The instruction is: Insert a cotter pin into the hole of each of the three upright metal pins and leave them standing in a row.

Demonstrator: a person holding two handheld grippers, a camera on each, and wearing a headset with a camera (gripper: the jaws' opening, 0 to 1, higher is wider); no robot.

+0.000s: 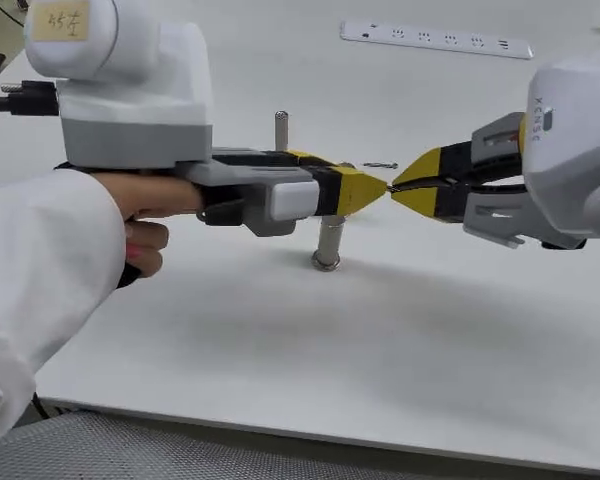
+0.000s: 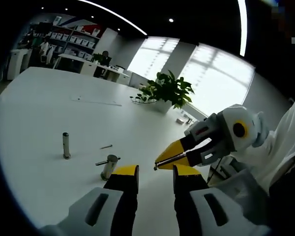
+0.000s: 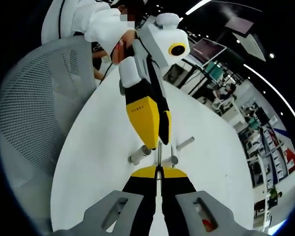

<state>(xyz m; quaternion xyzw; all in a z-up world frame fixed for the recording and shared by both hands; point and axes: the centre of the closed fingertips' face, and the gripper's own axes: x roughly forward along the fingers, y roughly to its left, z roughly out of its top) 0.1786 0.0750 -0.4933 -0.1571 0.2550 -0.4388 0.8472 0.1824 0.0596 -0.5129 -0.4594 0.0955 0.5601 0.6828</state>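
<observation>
right gripper view: the right gripper is clamped tight on a thin cotter pin, whose free end reaches the parted jaws of the left gripper. in the head view the two meet tip to tip above the near metal pin; a far metal pin stands behind, with a loose cotter pin lying on the table to its right.

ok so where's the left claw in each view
head view: left claw mid-frame, yellow tip pointing right.
left gripper view: the left claw rises from the bottom edge, open.
right gripper view: left claw points down from the top, centre.
shared landmark: right claw, nose to nose with it, pinching a cotter pin.
</observation>
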